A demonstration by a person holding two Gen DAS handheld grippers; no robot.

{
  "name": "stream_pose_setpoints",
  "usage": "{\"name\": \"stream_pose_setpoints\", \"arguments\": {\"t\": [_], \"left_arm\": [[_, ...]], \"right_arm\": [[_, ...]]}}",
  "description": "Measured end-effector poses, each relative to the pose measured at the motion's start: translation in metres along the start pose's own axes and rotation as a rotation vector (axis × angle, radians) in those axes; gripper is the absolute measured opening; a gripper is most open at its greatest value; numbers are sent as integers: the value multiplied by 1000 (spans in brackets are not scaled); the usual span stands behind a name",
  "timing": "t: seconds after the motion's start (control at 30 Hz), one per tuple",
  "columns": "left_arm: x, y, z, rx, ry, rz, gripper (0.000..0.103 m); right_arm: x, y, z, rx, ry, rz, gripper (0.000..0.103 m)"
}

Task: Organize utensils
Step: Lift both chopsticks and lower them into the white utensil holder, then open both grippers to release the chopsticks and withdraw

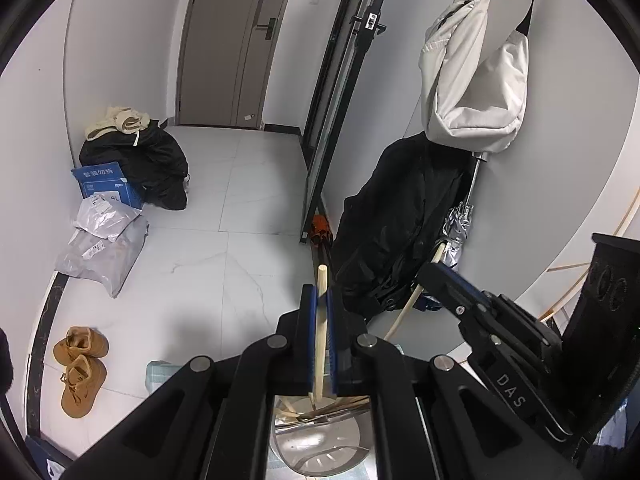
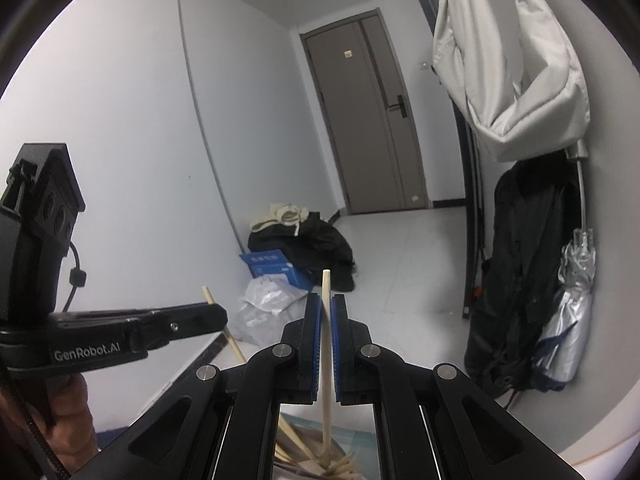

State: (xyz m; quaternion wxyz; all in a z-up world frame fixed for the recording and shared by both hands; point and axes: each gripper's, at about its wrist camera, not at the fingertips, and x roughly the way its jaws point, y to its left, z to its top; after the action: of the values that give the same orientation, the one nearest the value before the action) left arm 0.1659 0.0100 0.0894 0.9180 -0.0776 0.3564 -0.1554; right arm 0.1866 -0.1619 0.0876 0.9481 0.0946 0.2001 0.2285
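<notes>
The left claw (image 1: pixel 322 308) is clamped on a wooden chopstick (image 1: pixel 321 320) that stands nearly upright between its blue pads. The right claw (image 2: pixel 326 312) is clamped on a second chopstick (image 2: pixel 327 360) the same way. Below both claws, more wooden chopsticks (image 2: pixel 340 468) lie bunched in a shiny metal bowl (image 1: pixel 320 448), where each held stick's lower end reaches.

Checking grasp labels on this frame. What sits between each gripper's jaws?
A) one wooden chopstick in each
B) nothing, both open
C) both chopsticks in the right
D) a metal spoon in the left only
A: the left gripper is shut on one wooden chopstick, and the right gripper is shut on another chopstick; each stick rises past the blue pads.
</notes>
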Motion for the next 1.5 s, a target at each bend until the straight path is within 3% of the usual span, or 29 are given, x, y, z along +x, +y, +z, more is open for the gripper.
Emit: {"name": "stream_pose_setpoints", "arguments": {"t": [0.47, 0.97, 1.17, 1.27, 1.33, 1.43, 1.5], "left_arm": [[13, -2, -27, 53, 42, -26, 1], [19, 5, -54, 21, 102, -64, 2], [18, 15, -68, -34, 144, -86, 2], [9, 14, -71, -47, 131, -87, 3], [3, 11, -72, -37, 120, -78, 8], [-9, 3, -75, -29, 87, -34, 27], [-19, -1, -78, -27, 62, -16, 45]], "right_arm": [[4, 1, -39, 10, 49, 44, 5], [11, 14, -72, -48, 161, 39, 7], [0, 9, -84, 6, 224, 20, 8], [-15, 11, -87, 7, 214, 8, 15], [-27, 11, -88, 15, 194, -5, 26], [-46, 12, -89, 28, 159, -15, 34], [-56, 13, -89, 28, 141, -27, 41]]}}
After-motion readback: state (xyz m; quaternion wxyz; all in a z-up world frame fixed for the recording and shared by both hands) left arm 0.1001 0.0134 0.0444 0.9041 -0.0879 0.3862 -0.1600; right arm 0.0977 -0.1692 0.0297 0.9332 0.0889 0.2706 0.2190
